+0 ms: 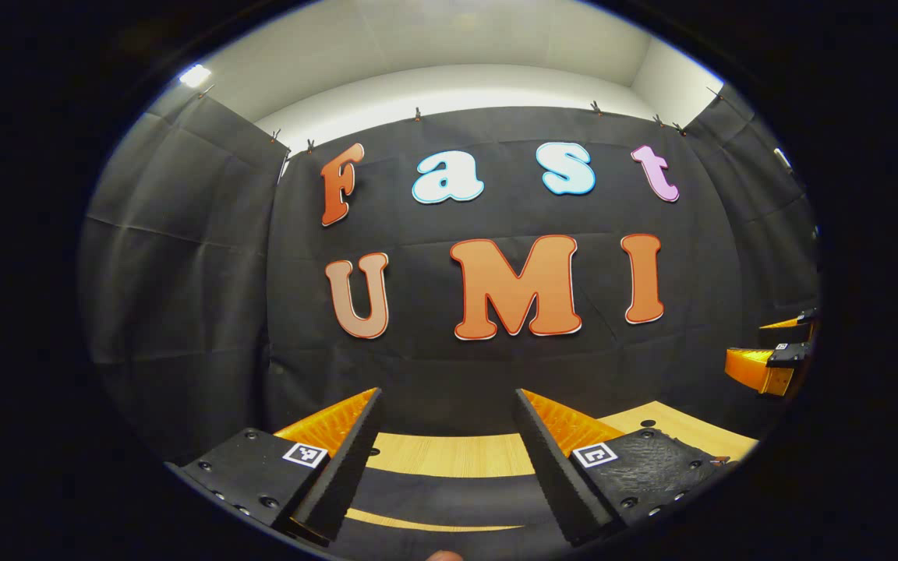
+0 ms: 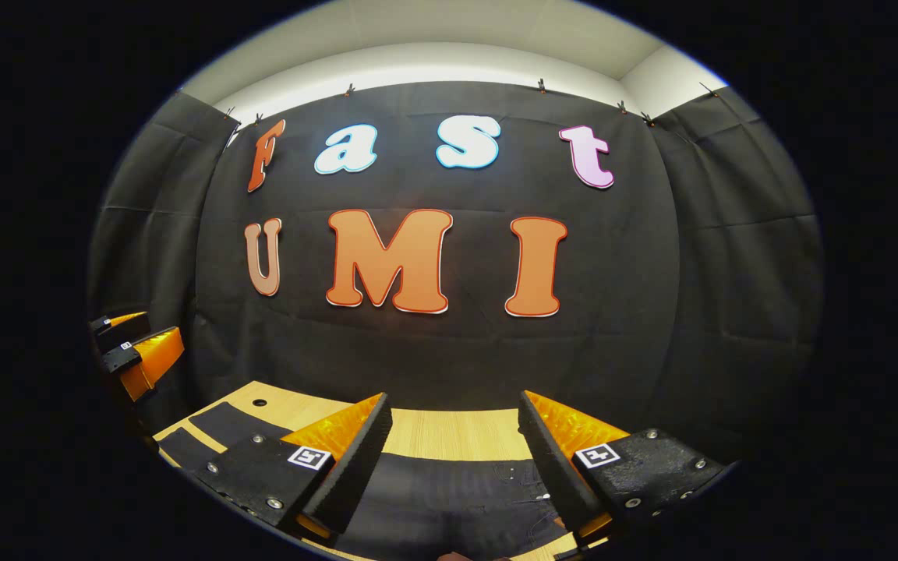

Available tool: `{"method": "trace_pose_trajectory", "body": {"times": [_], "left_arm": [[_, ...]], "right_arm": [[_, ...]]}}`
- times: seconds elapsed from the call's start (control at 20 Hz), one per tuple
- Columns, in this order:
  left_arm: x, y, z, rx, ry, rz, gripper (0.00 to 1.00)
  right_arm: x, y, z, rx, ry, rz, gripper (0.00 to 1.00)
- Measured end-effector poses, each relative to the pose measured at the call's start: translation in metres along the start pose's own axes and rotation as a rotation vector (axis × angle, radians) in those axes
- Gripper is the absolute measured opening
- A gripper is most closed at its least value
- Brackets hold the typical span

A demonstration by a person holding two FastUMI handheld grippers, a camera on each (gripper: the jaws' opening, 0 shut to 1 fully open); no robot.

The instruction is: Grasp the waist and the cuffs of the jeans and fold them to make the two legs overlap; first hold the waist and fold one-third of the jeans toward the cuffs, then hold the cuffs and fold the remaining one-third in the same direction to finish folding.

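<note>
The jeans (image 2: 449,491) lie flat and dark on the light wooden table (image 2: 449,432), spread along its near edge. In the right gripper view they fill the space between and below the fingers, with a few pale stitches showing just inside the finger on that view's right; two more dark strips of the cloth reach toward the table's corner, near a small round hole in the wood. In the left gripper view the jeans (image 1: 449,491) show as a dark band across the table (image 1: 449,453), with a thin line of wood beneath it.

The right claw (image 2: 455,452) hangs above the jeans, fingers spread wide, nothing between them. The left claw (image 1: 447,452) is likewise wide open and empty, above the jeans. Each view catches the other claw beside the table's end, off the jeans. The black cloth wall stands just behind the table.
</note>
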State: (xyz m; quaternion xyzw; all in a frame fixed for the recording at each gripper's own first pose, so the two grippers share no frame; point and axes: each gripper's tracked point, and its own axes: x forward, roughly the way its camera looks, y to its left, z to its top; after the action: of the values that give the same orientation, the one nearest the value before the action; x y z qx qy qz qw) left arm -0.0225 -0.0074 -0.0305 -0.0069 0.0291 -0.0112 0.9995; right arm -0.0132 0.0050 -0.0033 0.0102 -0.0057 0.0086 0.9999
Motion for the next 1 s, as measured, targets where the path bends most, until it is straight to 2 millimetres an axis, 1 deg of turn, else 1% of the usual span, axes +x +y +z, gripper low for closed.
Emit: {"method": "trace_pose_trajectory", "body": {"times": [0.15,0.5,0.6,0.8,0.9,1.0], "left_arm": [[0.003,0.015,-0.020,-0.015,0.068,0.038,0.98],[0.005,0.071,-0.065,-0.022,0.235,0.191,0.98],[0.005,0.086,-0.079,-0.031,0.282,0.234,0.99],[-0.002,0.115,-0.112,-0.055,0.385,0.325,0.99],[-0.008,0.127,-0.131,-0.067,0.445,0.366,0.99],[-0.014,0.140,-0.149,-0.074,0.497,0.405,0.99]], "right_arm": [[0.005,-0.015,-0.017,0.000,0.055,-0.025,0.98],[0.013,-0.066,-0.085,0.048,0.256,-0.095,0.98],[0.015,-0.074,-0.099,0.066,0.294,-0.099,0.98],[0.021,-0.087,-0.131,0.107,0.385,-0.103,0.98],[0.022,-0.095,-0.150,0.119,0.447,-0.096,0.98],[0.024,-0.099,-0.164,0.124,0.489,-0.085,0.99]]}}
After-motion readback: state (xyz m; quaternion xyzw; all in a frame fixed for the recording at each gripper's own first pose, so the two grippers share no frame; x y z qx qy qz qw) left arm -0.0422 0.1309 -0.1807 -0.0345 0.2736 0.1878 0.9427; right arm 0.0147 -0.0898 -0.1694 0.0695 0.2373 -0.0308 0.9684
